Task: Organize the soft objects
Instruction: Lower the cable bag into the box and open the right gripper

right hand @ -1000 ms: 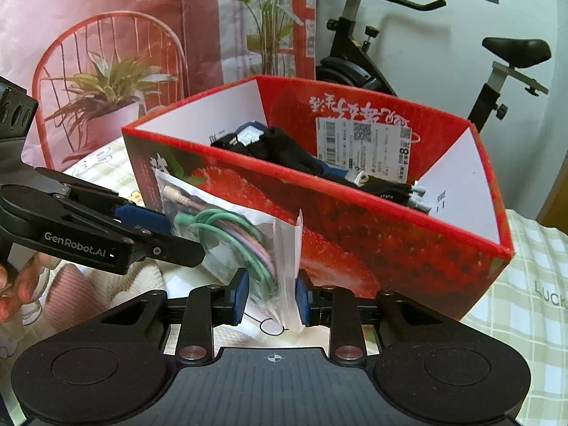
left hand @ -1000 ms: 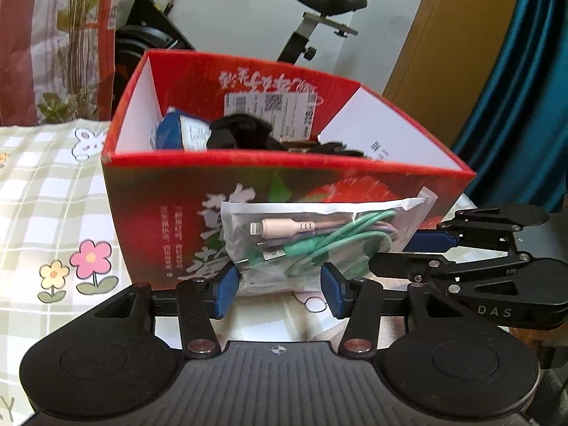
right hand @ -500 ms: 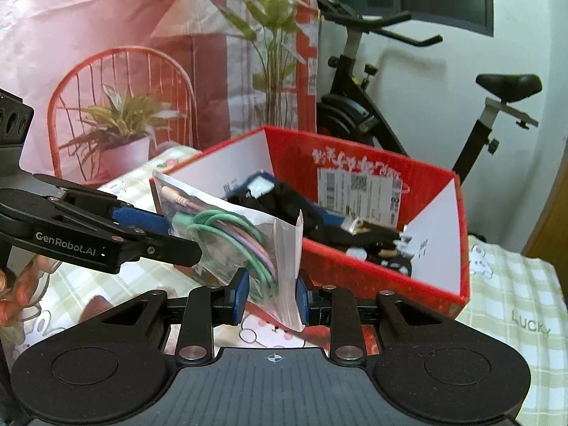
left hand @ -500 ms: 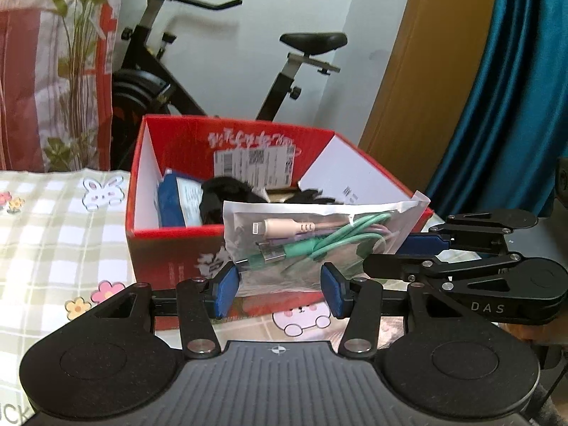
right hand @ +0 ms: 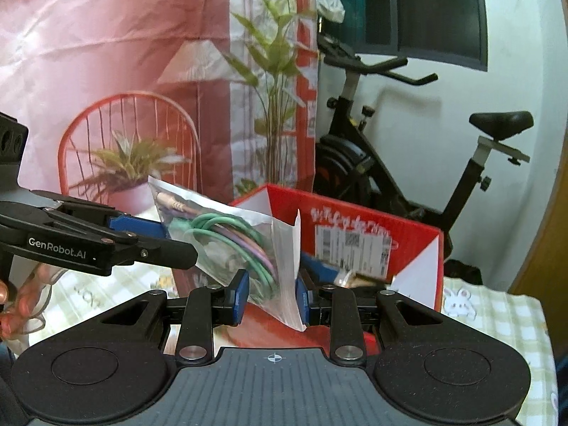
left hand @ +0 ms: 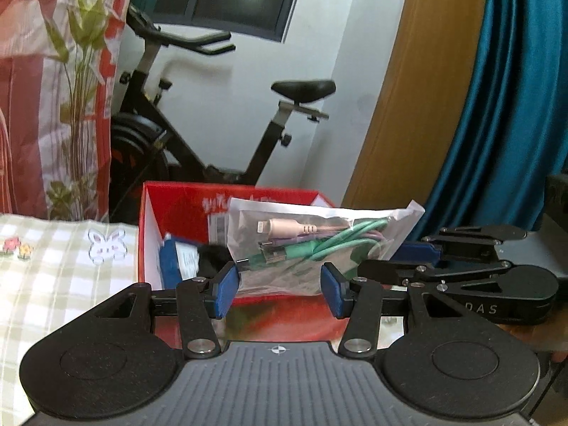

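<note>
A clear plastic bag of cables, green, purple and pink, hangs in the air in front of the red box. My left gripper is shut on the bag's lower edge, its blue pads pressing from both sides. In the left wrist view my right gripper holds the bag's right end. The right wrist view shows the bag pinched between my right gripper, and my left gripper clamps its far end. The open red box holds a blue packet and dark items.
A checked tablecloth with rabbit and flower prints covers the table. An exercise bike stands behind the box. A printed plant backdrop hangs on the left and a teal curtain on the right. A person's hand holds the left gripper.
Both grippers have risen together with the bag still held. The red box now sits lower and smaller in both views, and the bag has come up from its front wall to rim height.
</note>
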